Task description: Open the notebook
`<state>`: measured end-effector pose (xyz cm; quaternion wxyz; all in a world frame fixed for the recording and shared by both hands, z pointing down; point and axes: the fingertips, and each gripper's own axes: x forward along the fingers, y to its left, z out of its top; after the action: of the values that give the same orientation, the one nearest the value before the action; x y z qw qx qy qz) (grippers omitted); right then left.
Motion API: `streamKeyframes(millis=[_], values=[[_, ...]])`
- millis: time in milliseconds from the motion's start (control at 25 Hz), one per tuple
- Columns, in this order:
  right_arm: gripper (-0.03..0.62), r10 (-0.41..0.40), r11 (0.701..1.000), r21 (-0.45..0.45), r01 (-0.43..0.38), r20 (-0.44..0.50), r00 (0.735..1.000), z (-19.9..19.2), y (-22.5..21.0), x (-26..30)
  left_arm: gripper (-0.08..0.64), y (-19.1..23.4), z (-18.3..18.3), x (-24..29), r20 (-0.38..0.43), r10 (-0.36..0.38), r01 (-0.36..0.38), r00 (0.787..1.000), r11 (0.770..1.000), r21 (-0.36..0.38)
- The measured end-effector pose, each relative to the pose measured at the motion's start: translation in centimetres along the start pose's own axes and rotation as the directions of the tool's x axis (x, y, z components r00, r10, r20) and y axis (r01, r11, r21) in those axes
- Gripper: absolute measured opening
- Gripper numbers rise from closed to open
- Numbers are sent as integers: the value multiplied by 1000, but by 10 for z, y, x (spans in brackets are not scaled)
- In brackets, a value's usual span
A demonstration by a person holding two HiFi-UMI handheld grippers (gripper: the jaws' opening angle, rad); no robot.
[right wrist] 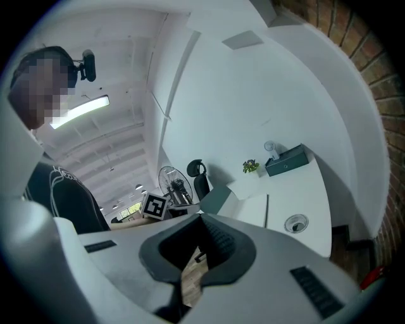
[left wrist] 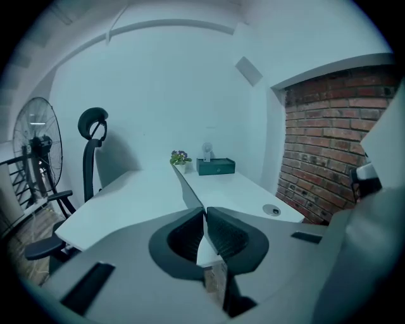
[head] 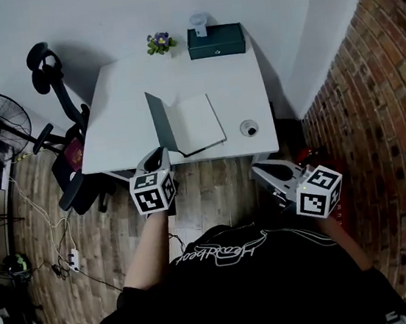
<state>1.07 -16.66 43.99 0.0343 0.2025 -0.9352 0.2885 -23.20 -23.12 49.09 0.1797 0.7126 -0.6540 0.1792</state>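
Two grippers are in view, but only one has work. At the left, the left gripper (head: 156, 158) points a little downward over the near edge of the white desk (head: 117, 102). Its jaws are pinched together on the near bottom corner of the cover (head: 159, 122), which its own view shows edge-on, running straight into the pads. The notebook (head: 196, 123) lies at the front middle of the desk, with the cover standing roughly upright and a blank white page bared to its right. I judge the opening about half done. The next move calls for carrying the cover on over to the left until it lies flat, then letting go. Off to the right, the right gripper (right wrist: 201, 220) hangs beyond the desk's front corner, close to level — jaws closed on nothing.
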Motion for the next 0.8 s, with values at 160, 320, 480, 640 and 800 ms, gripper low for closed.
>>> streamKeyframes(millis=[160,320,480,640,800], values=[[2,-17,1000,8,17,-11,1000,-2,1,3,44,8,-8,-3,9,12,-12,1000,999,-33],[2,-28,999,21,29,-29,999,-6,10,16,44,26,-17,-5,-9,16,-16,1000,998,-59],[2,-47,999,21,48,-53,997,-9,23,33,44,43,-33,-6,-41,0,-3,999,997,-81],[2,-68,997,33,70,-70,995,-12,31,37,45,52,-47,-5,-66,-16,9,998,994,-113],[2,-107,993,48,110,-68,992,-17,33,35,46,63,-59,-3,-78,-24,13,997,992,-127]])
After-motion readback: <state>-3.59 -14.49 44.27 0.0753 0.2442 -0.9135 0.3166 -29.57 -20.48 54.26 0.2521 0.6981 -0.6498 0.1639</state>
